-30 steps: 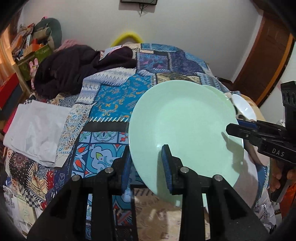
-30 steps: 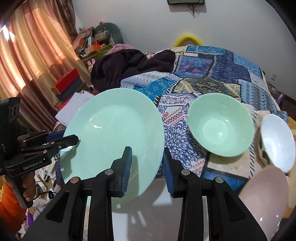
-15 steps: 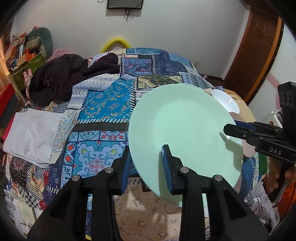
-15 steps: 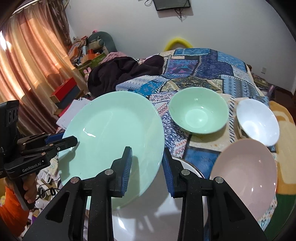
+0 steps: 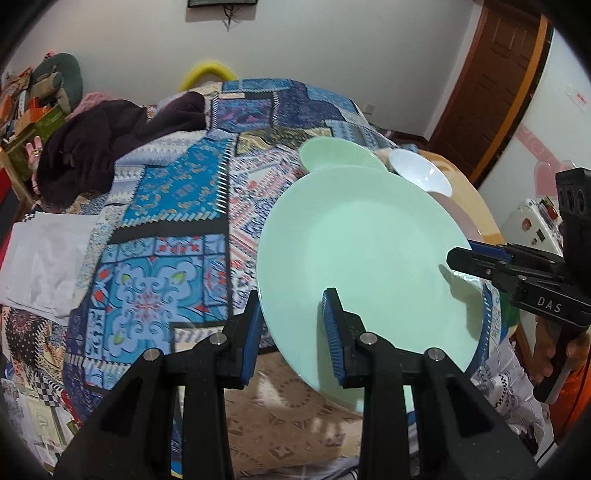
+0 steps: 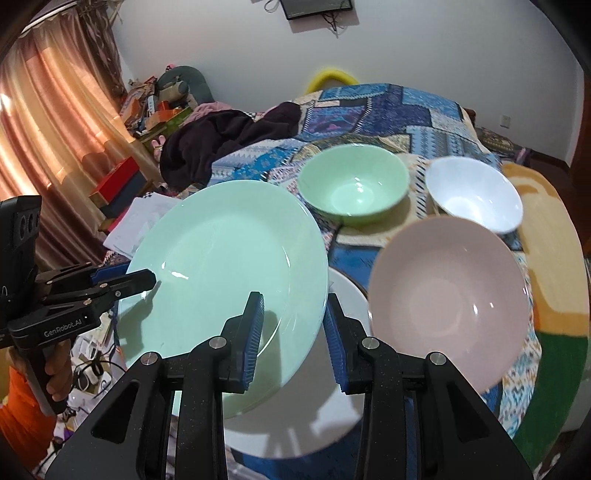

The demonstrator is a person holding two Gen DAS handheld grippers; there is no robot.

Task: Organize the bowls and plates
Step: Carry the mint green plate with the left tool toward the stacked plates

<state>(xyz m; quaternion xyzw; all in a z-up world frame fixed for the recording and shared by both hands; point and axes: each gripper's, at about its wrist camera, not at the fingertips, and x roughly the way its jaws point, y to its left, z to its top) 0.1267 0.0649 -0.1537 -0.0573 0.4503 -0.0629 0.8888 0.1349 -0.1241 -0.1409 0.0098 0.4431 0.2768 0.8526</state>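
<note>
- We grip the mint-green plate [image 6: 221,266] with both grippers: the left gripper [image 5: 291,325] clamps one rim, the right gripper [image 6: 291,328] the opposite rim.
- We hold it tilted above a white plate [image 6: 314,406], beside the pink bowl [image 6: 447,302], green bowl [image 6: 354,184] and white bowl [image 6: 476,192].

**Patchwork bed fills a cluttered bedroom**

A blue patchwork quilt [image 5: 207,192] covers the bed, a dark garment [image 6: 221,142] heaped near its head. Orange curtains [image 6: 55,122] glow with daylight. White walls [image 5: 332,48] meet a brown wooden door [image 5: 484,85]; a screen [image 6: 317,7] hangs high.
</note>
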